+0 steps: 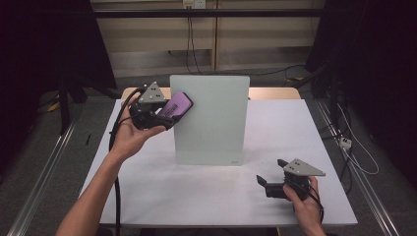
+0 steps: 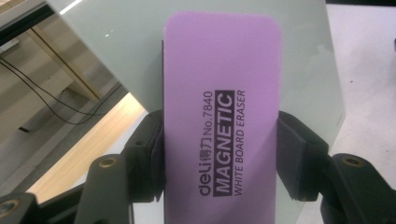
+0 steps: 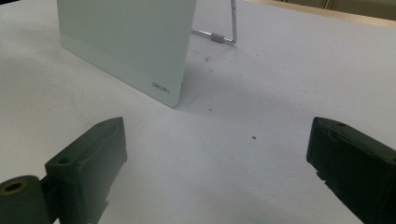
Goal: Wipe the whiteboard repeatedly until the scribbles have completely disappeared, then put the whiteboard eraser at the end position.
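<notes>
High view: in the upper left of the frame, the left gripper holds a purple eraser at the upper left corner of the upright whiteboard, which stands mid-frame on the white desk. The eraser's long axis runs up and to the right, out from the fingers toward the board face. Whether it touches the board cannot be told here. The right gripper sits low in the lower right of the frame, near the desk and well apart from the board, so the left hand is much the nearer.

Left gripper view: the fingers clamp the eraser on its two long sides. It runs straight up the frame's middle, with the board directly behind it.

Right gripper view: the fingers stand wide with nothing between them. The board's lower corner lies in the upper left, its wire stand behind it.
</notes>
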Tool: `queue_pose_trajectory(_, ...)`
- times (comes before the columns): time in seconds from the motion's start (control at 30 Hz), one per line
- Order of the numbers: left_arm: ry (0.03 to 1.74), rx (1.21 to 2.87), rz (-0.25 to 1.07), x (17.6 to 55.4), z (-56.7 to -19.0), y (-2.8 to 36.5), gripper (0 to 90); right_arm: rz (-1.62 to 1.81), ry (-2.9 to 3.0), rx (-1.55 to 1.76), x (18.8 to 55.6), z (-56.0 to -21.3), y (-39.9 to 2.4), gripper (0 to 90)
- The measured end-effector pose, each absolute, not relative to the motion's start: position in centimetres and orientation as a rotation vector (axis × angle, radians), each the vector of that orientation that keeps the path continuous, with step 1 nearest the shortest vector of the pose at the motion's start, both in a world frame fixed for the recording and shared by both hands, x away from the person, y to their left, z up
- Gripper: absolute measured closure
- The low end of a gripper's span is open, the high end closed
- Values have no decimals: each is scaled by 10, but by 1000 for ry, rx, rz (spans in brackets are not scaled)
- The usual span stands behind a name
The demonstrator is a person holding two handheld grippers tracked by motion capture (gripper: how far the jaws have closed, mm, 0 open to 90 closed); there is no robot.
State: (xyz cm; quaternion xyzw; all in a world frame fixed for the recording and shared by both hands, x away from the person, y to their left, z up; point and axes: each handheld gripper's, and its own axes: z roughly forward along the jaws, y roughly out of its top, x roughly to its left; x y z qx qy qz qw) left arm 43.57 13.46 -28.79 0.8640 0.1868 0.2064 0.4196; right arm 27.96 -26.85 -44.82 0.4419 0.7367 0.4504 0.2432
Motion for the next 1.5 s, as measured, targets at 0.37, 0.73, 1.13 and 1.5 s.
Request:
queue_pose_trajectory(0.37,460,2144,465,425,-296,144,411,1227,2015,1220,281,-450,-268,50)
queue_pose_trajectory(0.73,477,2141,425,417,-302,146,411,1239,2017,1207,281,-449,-269,51)
queue_pose_trajectory(1.13,461,2126,311,412,-312,142,411,1233,2014,1219,283,-449,-268,51)
queue_pose_trajectory(1.5,460,2214,265,403,-324,125,411,1227,2020,1208,283,-450,-268,51)
